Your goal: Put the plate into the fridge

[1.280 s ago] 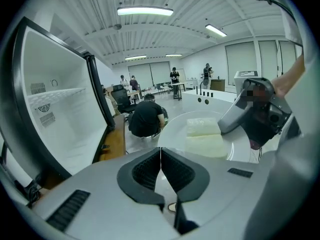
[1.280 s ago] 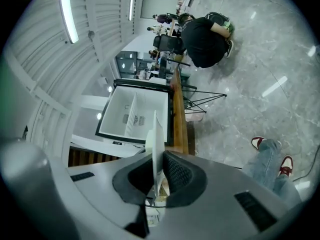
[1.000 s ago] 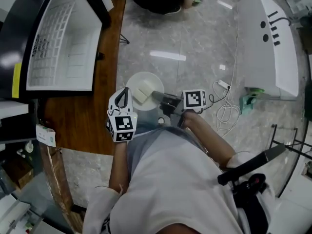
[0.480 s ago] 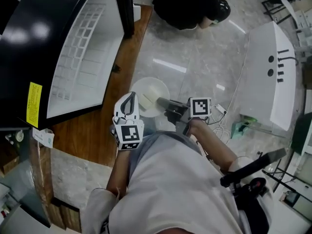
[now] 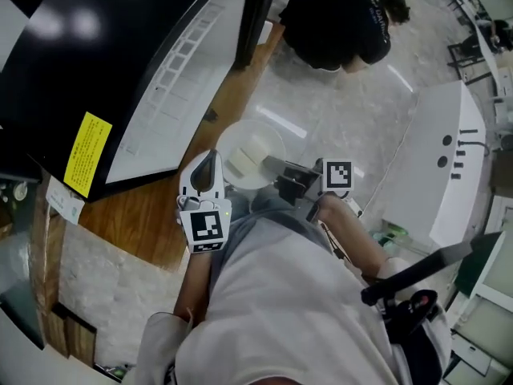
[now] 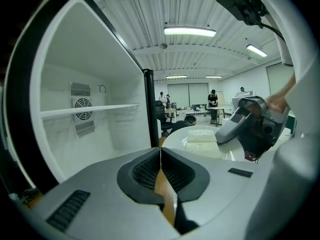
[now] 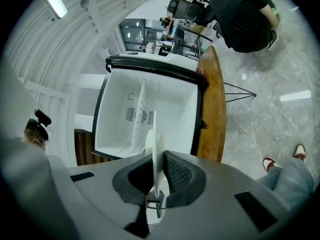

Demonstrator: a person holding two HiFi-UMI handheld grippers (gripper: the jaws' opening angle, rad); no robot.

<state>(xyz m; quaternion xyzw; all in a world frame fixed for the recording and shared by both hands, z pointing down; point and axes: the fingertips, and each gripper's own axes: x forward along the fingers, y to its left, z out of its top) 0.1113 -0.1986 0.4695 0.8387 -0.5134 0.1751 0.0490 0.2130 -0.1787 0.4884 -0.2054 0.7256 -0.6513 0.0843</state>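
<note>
A white plate (image 5: 250, 152) with a pale block of food (image 5: 244, 157) on it hangs level in front of the person. My right gripper (image 5: 269, 166) is shut on the plate's right rim. In the right gripper view the plate (image 7: 154, 149) shows edge-on, pinched between the pads. My left gripper (image 5: 206, 161) is shut on nothing, just left of the plate. From the left gripper view the plate (image 6: 206, 140) and the right gripper (image 6: 250, 126) lie to the right. The open fridge (image 5: 180, 79) stands ahead on the left, with its white inside (image 7: 150, 111) and a shelf (image 6: 90, 109) showing.
The fridge stands on a wooden counter (image 5: 144, 211) and has a yellow sticker (image 5: 88, 152) on its black side. A person in black (image 5: 341, 22) crouches on the marble floor beyond. A white machine (image 5: 449, 163) stands at the right.
The head view has swung toward the fridge, whose open front now looms larger at the upper left. Both grippers and the plate have kept their places before the person, grip unchanged.
</note>
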